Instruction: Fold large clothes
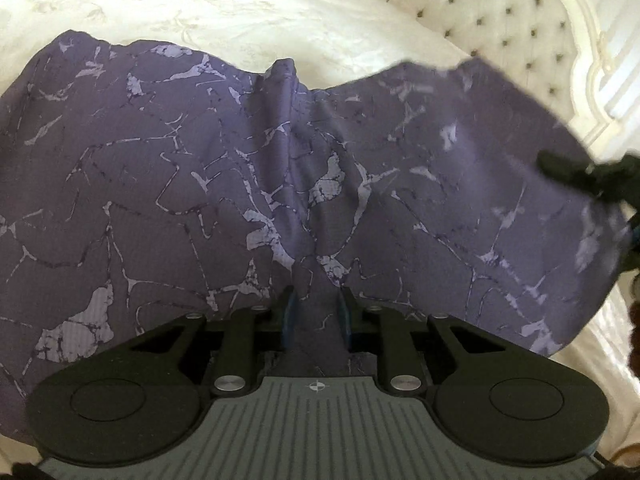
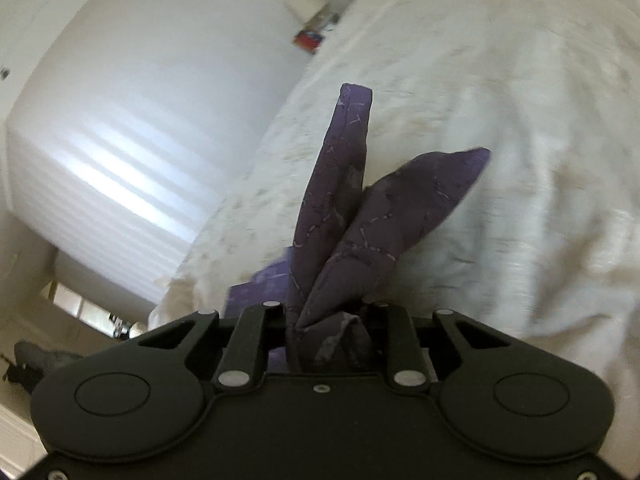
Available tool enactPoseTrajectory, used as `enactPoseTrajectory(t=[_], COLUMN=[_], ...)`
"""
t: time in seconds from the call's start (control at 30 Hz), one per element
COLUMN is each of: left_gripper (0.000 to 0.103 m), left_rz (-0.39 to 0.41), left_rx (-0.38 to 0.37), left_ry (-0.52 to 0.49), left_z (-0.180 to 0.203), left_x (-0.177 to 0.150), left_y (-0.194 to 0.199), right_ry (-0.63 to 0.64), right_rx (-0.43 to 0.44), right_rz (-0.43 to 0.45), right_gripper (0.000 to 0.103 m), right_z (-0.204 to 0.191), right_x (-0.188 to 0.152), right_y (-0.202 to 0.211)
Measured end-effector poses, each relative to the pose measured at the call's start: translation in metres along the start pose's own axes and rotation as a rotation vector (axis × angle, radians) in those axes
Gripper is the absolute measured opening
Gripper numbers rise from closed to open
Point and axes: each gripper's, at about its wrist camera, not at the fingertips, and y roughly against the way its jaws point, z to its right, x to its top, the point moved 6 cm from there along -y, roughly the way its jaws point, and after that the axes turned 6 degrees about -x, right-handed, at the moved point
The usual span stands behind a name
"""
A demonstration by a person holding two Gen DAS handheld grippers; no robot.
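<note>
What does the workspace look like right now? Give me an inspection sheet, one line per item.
Surface: cream bedspread with a faint pattern, wrinkled.
Job's things: purple marbled garment, spread wide and held up over the bed, a ridge of folds down its middle.
Clutter: small red and blue object beyond the bed edge, too blurred to name.
Grippers: left tongs pinch a bunched fold of the garment; right tongs clamp a corner, two flaps sticking out ahead.
Cables: nothing seen.
Surroundings: tufted cream headboard; white wall striped with light.
</note>
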Motion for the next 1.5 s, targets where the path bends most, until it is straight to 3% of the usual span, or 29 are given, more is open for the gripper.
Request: enactPoseTrajectory(t=[0.23,0.37,0.63,0.73,1.0,1.1,1.17,1.27,1.37,1.5], left_gripper=[0.023,0.022,0.023,0.023,0.023,0.023,0.023,0.023,0.023,0.023], left_rz=[0.002,0.009,0.290,0.352,0.423,0.451,0.482,0.543,0.600,0.625], left_rx=[0.013,0.005,0.235,0.322,0.327,0.312,0.306,0.294,0.298,0.298], left_ry=[-0.045,0.024,0.081,0.129,0.347,0.370,0.357,0.315,0.269,0.193], left_z=[0.001,-0.009,-0.069,-0.097,-0.149,-0.155,-0.149,-0.136,-0.124,-0.108], left_x=[-0.005,-0.005,0.015,0.012,-0.011,-0.014,-0.014,-0.012,-0.010,-0.001], left_y=[0.008,0.033,0.145,0.172,0.200,0.209,0.210,0.220,0.228,0.232], right_ry=[0.123,0.184,0.232,0.212,0.260,0.284,0.300,0.328,0.352,0.334], right_rx=[0.025,0.035,0.043,0.037,-0.012,-0.025,-0.008,0.103,0.168,0.202], right_rz=[-0.064,-0.108,-0.182,-0.204,-0.265,-0.294,-0.294,-0.291,-0.283,-0.182], right_gripper=[0.031,0.031,0.031,0.031,0.033,0.042,0.057,0.081,0.081,0.081], right_z=[-0.079,-0.116,-0.159,-0.168,-0.185,-0.187,-0.189,-0.201,-0.209,-0.201], right_x=[-0.008,-0.024,-0.059,-0.073,-0.124,-0.143,-0.151,-0.154,-0.147,-0.117], right_y=[-0.022,-0.044,-0.096,-0.116,-0.166,-0.184,-0.188,-0.178,-0.159,-0.119])
